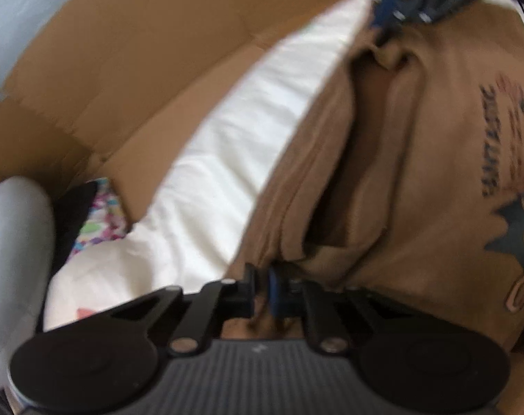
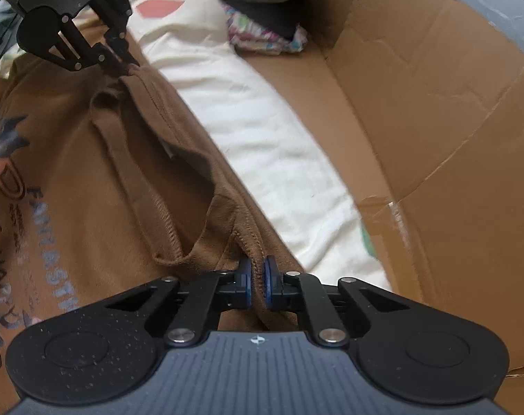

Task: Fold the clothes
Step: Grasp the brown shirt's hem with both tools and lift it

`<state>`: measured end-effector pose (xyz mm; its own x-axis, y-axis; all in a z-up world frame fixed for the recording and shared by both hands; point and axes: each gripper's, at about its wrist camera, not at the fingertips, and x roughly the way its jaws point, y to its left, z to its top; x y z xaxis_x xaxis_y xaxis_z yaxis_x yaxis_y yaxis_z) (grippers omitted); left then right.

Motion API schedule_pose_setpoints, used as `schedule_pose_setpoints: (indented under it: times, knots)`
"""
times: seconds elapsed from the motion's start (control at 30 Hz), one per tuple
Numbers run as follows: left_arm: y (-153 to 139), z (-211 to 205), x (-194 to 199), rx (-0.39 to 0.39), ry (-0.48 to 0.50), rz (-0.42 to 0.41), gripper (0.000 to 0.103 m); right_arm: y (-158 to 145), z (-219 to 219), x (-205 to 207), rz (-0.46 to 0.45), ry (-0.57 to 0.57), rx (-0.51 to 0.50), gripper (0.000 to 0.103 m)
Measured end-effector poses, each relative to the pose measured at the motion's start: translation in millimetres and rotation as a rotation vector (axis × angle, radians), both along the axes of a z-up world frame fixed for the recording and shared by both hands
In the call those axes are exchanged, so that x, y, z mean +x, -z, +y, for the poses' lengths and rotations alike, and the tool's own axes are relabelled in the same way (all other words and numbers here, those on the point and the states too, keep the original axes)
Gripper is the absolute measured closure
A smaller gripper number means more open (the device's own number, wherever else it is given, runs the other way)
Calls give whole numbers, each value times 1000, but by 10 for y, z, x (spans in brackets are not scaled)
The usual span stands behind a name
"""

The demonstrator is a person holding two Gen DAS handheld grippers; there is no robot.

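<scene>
Lying rumpled, brown printed shirt shows folded edge.

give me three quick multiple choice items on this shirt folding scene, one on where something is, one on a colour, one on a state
1. Where does the brown printed t-shirt lie?
A. on the white quilted bedding
B. inside the box
C. on a bare floor

2. What colour is the flattened corrugated cardboard beside the white quilted bedding?
A. blue
B. tan
C. green

3. What state is the right claw in?
A. wide open above the shirt
B. shut on the shirt's edge
C. holding a pillow

Answers
1. A: the shirt spreads over the bedding, which shows along its edge.
2. B: the creased panels are tan in both views.
3. B: its blue pads pinch a fold of brown fabric; the left claw grips the same edge further along.
</scene>
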<state>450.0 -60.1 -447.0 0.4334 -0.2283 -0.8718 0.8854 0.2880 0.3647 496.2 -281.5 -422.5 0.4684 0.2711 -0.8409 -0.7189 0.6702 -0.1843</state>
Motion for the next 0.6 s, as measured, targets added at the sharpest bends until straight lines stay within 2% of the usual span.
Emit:
schedule_pose_setpoints:
  times: [0.17, 0.33, 0.47, 0.53, 0.6]
  knots:
    - [-166, 26, 194, -103, -96, -7, 96, -138, -98, 128, -42, 85, 59, 99]
    - [-196, -25, 390, -161, -177, -3, 95, -182, -117, 316, -70, 169, 82, 98]
    - [-137, -36, 554, -195, -250, 22, 95, -154, -132, 509, -58, 235, 105, 99]
    - [-97, -38, 618, -220, -297, 28, 91, -119, -153, 582, -44, 268, 116, 99]
    - [-88, -22, 677, -258, -366, 20, 90, -63, -168, 651, -30, 302, 122, 100]
